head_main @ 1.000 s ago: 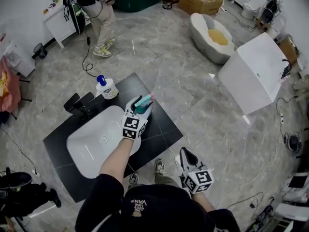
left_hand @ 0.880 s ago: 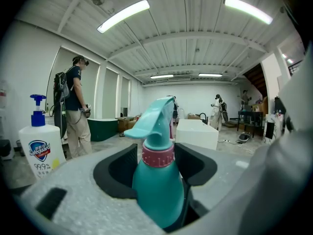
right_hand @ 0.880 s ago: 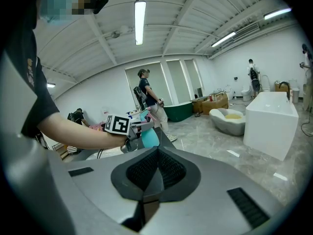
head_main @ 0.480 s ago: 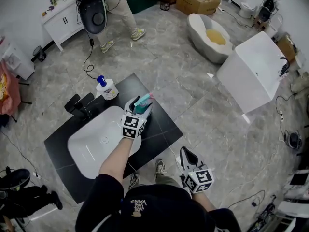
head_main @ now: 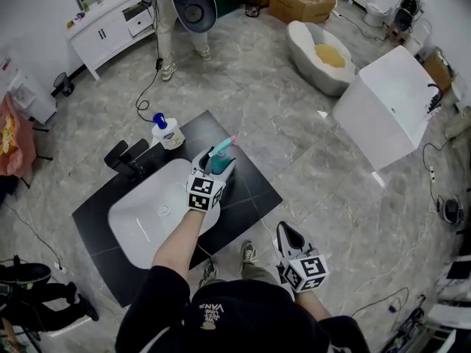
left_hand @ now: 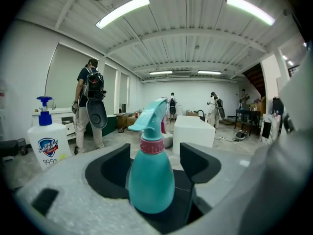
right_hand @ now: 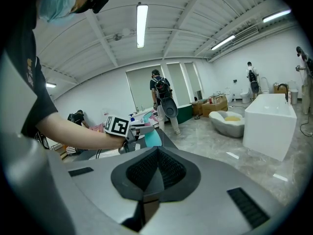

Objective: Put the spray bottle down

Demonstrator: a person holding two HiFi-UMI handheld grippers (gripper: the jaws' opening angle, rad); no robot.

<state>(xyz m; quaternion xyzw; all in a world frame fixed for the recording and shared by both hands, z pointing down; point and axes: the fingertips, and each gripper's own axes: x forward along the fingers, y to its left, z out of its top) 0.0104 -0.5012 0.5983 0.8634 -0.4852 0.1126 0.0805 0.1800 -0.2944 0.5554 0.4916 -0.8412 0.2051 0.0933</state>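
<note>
"99" on the soap bottle (left_hand: 47, 146) label

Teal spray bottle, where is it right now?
In the head view the teal spray bottle stands on the black countertop, right of the white sink, between the jaws of the left gripper, which have just been opening.

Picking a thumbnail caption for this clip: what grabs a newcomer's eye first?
The teal spray bottle stands upright on the black counter beside the white basin, between the jaws of the left gripper, which have just been opening and look clear of it. Next come the blue-pump soap bottle at the counter's far corner and the boxy white tub on the floor to the right. The right gripper is shut and empty.
</note>
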